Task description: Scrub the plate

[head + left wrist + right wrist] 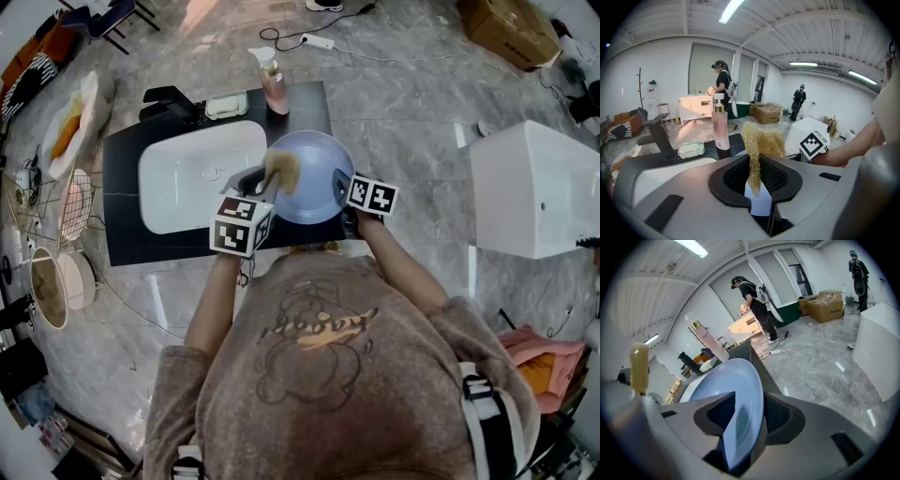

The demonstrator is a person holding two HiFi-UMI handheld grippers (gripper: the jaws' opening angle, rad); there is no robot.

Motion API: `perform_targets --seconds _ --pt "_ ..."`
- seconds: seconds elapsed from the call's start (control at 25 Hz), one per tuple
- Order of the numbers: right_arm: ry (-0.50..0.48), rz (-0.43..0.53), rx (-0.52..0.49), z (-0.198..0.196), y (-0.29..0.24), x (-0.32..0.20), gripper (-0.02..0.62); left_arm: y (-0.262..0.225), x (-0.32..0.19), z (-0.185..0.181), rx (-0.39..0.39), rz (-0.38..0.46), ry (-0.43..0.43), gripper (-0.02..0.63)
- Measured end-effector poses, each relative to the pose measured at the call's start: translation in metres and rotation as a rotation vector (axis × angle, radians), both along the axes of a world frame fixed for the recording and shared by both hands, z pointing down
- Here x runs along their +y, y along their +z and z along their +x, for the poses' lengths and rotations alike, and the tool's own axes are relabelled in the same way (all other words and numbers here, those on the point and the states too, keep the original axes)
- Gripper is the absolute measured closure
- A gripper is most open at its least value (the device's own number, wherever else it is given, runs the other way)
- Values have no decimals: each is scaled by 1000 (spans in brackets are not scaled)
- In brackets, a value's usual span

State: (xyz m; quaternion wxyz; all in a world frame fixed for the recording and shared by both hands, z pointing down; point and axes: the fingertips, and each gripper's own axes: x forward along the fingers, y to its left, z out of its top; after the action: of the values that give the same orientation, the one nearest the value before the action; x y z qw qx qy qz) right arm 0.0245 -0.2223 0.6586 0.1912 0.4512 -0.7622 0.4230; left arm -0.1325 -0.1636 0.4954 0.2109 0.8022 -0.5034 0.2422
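Just right of the white basin (187, 183), on my near side, the left gripper (754, 180) has its jaws pressed together on a yellow mesh scrubber (761, 140), which stands up over the left part of the blue plate (314, 159). The plate sits over the black counter (122, 234) beside the basin's right edge, and the right gripper (745, 427) has its jaws spread either side of the plate's right rim without clamping it. Behind the basin stand a pink pump bottle (274, 86) at its far right corner, a pale soap dish (226, 105) and a black tap (169, 101).
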Motion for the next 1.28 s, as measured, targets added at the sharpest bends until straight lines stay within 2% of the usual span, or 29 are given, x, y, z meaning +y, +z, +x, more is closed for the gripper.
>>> perform_targets --seconds 0.12,0.28,0.64,0.96,1.12,1.28 --pt "-15 16 12 1 -2 -1 393 1 -3 3 9 2 4 543" --pt "-35 89 56 6 -17 -7 377 -1 -8 6 22 17 3 543" --pt "-125 354 4 8 -122 -11 377 -22 -17 9 38 87 -18 543" --pt "-244 587 1 14 -203 24 393 -49 -13 19 103 247 -38 543" --pt "-236 646 -40 24 -219 40 422 -59 -4 17 140 335 -66 543" --pt "-219 696 -48 30 -221 50 458 -60 4 16 165 386 -87 542"
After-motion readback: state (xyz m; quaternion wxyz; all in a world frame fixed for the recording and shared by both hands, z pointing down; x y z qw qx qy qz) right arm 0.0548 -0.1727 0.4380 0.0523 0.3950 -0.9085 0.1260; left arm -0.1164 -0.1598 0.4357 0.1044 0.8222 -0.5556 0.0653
